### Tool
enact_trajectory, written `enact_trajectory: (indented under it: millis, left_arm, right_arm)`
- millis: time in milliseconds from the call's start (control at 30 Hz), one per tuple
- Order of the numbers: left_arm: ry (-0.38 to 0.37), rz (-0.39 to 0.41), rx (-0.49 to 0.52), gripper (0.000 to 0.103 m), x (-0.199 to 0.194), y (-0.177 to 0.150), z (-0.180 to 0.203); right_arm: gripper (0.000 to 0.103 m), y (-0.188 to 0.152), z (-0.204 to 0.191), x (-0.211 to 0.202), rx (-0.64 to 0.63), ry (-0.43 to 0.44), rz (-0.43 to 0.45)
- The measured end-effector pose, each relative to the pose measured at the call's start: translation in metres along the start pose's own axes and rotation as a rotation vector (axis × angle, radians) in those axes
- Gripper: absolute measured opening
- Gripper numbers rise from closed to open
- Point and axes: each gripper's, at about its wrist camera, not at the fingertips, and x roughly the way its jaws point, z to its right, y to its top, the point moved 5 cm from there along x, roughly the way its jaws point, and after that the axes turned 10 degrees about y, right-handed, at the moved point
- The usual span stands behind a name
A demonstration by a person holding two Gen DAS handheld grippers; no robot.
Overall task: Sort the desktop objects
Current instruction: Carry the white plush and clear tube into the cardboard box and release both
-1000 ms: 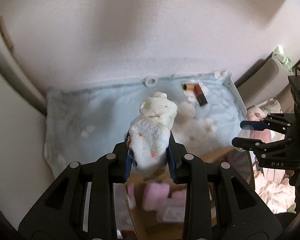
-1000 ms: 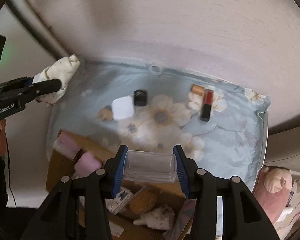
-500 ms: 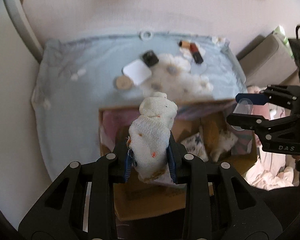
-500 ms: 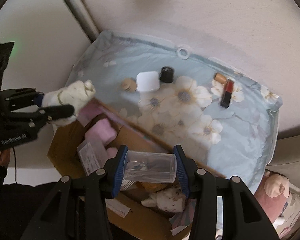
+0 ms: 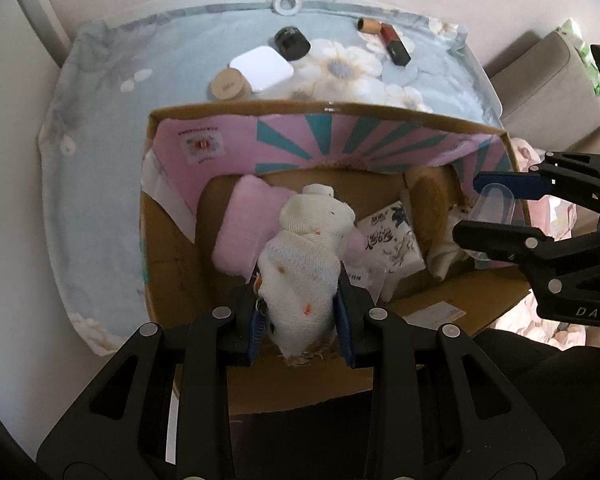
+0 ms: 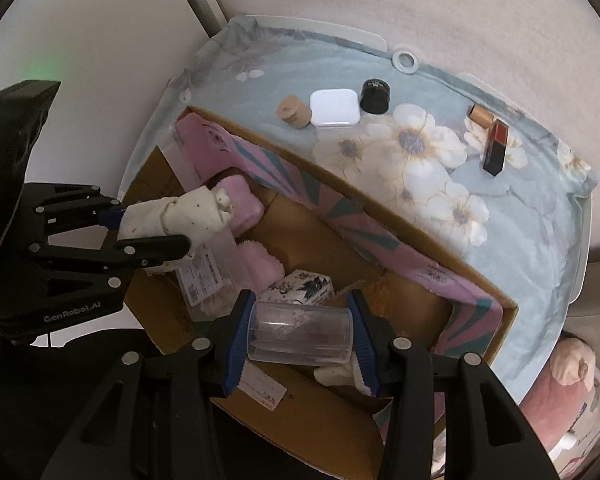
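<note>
Your left gripper (image 5: 300, 312) is clamped on a rolled white speckled sock (image 5: 306, 264), and your right gripper (image 6: 302, 340) pinches a clear plastic cylinder (image 6: 300, 338). Both hang over the open brown cardboard box (image 6: 400, 236) on the blue floral cloth (image 6: 440, 160).

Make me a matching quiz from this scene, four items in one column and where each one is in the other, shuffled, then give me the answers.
Items
1. white sock bundle
2. clear plastic cup
3. white square case
4. pink towel

Places
A. lying inside the cardboard box
B. between the jaws of the right gripper
C. on the floral cloth beyond the box
D. between the jaws of the left gripper

Pairs: 1-D, 2-B, 3-C, 4-A
</note>
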Motion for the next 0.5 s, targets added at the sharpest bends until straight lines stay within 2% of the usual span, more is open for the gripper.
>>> enact_trajectory:
  millis: [433, 467, 500]
  left_arm:
    - [-0.001, -0.035, 0.015, 0.027, 0.004, -0.004, 0.010]
    - [0.002, -0.041, 0.009, 0.029, 0.005, -0.004, 0.009]
    - [0.001, -0.047, 0.003, 0.036, 0.007, -0.005, 0.009]
  right_arm:
    - [0.043, -0.012, 0.006, 0.000, 0.031, 0.004, 0.000]
    - [0.043, -0.013, 0.007, 0.000, 0.032, 0.003, -0.003]
    - [0.043, -0.013, 0.007, 0.001, 0.030, 0.002, -0.010]
